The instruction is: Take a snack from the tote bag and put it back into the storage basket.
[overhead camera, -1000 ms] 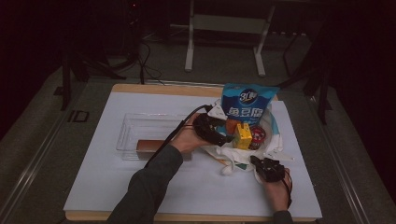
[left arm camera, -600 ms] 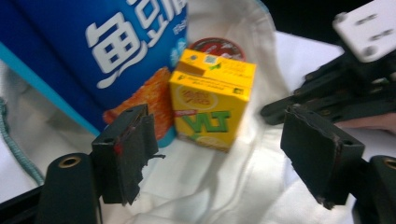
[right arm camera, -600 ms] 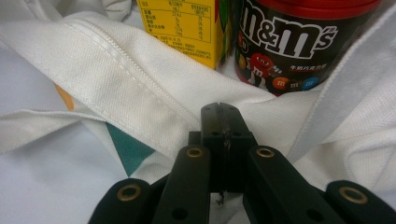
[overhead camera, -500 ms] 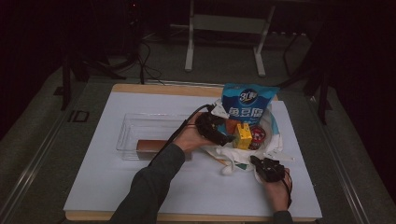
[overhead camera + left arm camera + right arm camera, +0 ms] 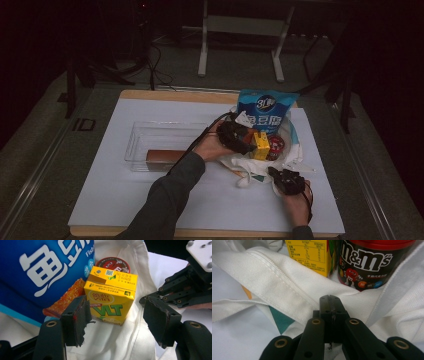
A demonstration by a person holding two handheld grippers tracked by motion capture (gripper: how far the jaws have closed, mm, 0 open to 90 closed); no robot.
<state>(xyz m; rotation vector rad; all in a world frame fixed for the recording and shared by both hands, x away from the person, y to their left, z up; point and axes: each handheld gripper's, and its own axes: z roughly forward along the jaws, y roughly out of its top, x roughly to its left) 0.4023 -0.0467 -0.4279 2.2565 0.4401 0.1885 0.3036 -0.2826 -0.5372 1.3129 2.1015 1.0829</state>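
A white cloth bag point(image 5: 248, 169) lies on the mat's right half, holding a yellow juice box point(image 5: 261, 146), a dark M&M's can point(image 5: 276, 146) and a tall blue snack pouch point(image 5: 265, 112). My left gripper point(image 5: 240, 139) is inside the bag mouth. It stands open point(image 5: 117, 315) just short of the juice box point(image 5: 111, 298), one jaw to each side and neither touching it. My right gripper point(image 5: 282, 177) is at the bag's near edge. Its jaws are shut point(image 5: 331, 302) where the bag's hem point(image 5: 287, 277) meets them, below the M&M's can point(image 5: 367, 262).
A clear plastic tray point(image 5: 150, 131) with a brown box point(image 5: 162, 156) in it sits left of the bag. The white mat point(image 5: 110, 200) covers the wooden table. Beyond the far edge stand metal frame legs point(image 5: 202, 55) and cables on the floor.
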